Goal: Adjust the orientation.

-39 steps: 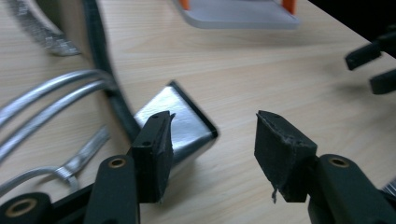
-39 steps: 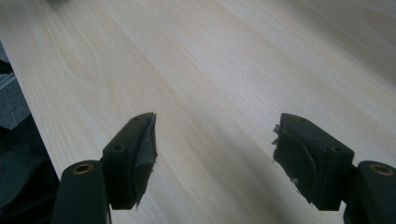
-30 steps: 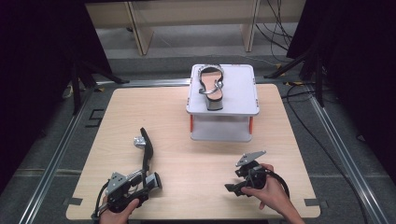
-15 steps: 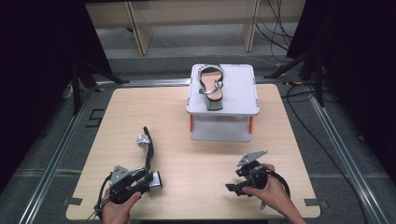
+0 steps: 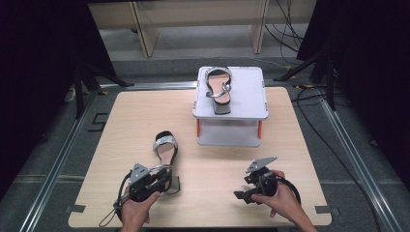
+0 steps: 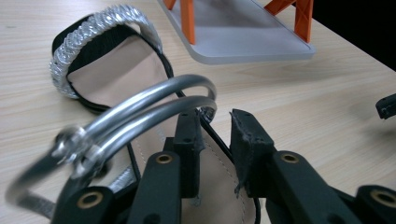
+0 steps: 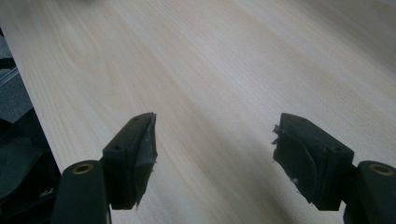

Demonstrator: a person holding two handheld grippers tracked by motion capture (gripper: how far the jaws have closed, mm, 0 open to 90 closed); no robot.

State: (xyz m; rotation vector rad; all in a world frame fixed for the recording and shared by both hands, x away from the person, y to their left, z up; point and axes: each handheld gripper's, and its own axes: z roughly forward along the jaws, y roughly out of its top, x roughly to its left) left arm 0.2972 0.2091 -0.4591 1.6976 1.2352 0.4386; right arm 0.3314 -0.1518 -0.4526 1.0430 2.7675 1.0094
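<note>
Since a second ago, the black strappy sandal with a silver rhinestone toe band [image 5: 165,149] has turned in your left gripper [image 5: 153,180]: then it stood nearly on edge, a thin dark sliver; now it lies sole-down on the pale wooden surface [image 5: 121,121], toe toward the upper part of the frame. I judge you are setting it down or adjusting your hold before carrying it to the white raised platform on orange legs [image 5: 251,96], where its mate, a matching sandal [image 5: 218,89], already rests at the upper centre.

In the left gripper view, your left fingers [image 6: 189,140] stand a narrow gap apart over the heel end of the tan insole, just behind the curved metallic ankle strap [image 6: 154,105]; whether they pinch the sandal's thin edge I cannot tell. Your right gripper [image 5: 249,186] sits at the lower right, unmoved, its fingers [image 7: 135,154] spread wide and empty over bare wood.

The toe band is rough and glittery, the ankle straps smooth and tubular, the insole matte.
</note>
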